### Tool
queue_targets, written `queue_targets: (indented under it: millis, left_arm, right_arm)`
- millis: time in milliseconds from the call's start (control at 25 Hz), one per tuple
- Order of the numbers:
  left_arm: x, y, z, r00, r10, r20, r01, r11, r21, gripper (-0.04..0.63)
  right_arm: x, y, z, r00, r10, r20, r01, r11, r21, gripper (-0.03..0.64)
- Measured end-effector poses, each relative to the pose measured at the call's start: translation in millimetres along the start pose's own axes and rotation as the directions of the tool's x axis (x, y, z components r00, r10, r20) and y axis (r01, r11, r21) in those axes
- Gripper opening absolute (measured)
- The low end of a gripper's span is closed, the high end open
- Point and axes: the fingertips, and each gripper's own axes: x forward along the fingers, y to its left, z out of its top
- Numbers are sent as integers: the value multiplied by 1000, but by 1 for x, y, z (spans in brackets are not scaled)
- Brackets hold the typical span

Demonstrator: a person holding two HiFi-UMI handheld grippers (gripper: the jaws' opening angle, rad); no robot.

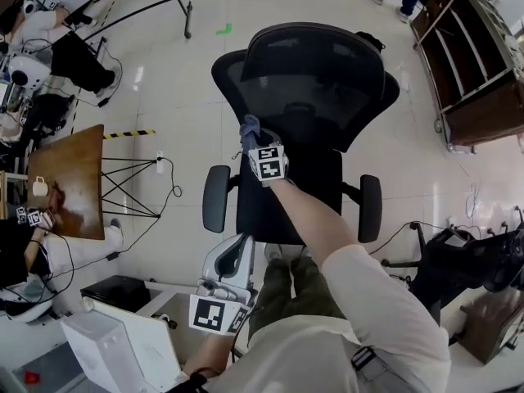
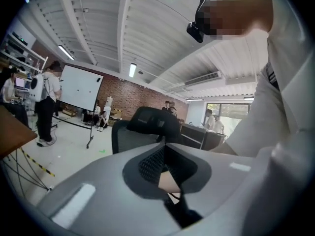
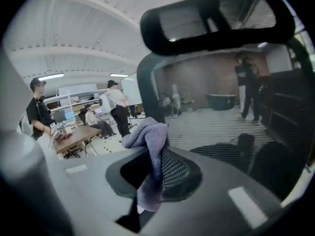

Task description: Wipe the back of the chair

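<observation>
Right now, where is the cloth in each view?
Head view: cloth near centre, at the left edge of the chair back, just ahead of the right gripper.
Left gripper view: not in it.
Right gripper view: centre, bunched in the shut jaws and hanging down.
Shared landmark: headrest, mid-frame in the left gripper view, top of the right gripper view.

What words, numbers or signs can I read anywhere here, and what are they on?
None can be read.
Upper marker cube: black-and-white squares, a pattern, no letters.
Lower marker cube: the same.
Whiteboard: a few dark specks, too small to read.
</observation>
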Motion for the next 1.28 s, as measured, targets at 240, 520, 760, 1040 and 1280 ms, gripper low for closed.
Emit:
queue_targets:
  millis: [240, 520, 760, 1040, 1280]
  left_arm:
    - [-6, 53, -31, 991, 129, -44, -130, 991, -23, 71]
    - [0, 48, -9, 999, 25, -31, -26, 999, -36, 71]
    - [42, -16, 6, 988, -154, -25, 154, 988, -21, 71]
    - [74, -22, -14, 987, -152, -56, 150, 988, -28, 71]
    - [62, 8, -18, 998, -20, -61, 19, 1000, -17, 72]
  right_arm:
    - [65, -18, -13, 998, 9, -56, -10, 1000, -26, 46]
    - [-66, -173, -44, 958, -286, -28, 287, 951, 117, 46]
    - [-178, -312, -46, 897, -437, -57, 439, 874, 209, 44]
    - [-113, -192, -20, 981, -188, 45, 180, 974, 140, 46]
    - [16, -43, -72, 996, 28, -83, -17, 992, 124, 46]
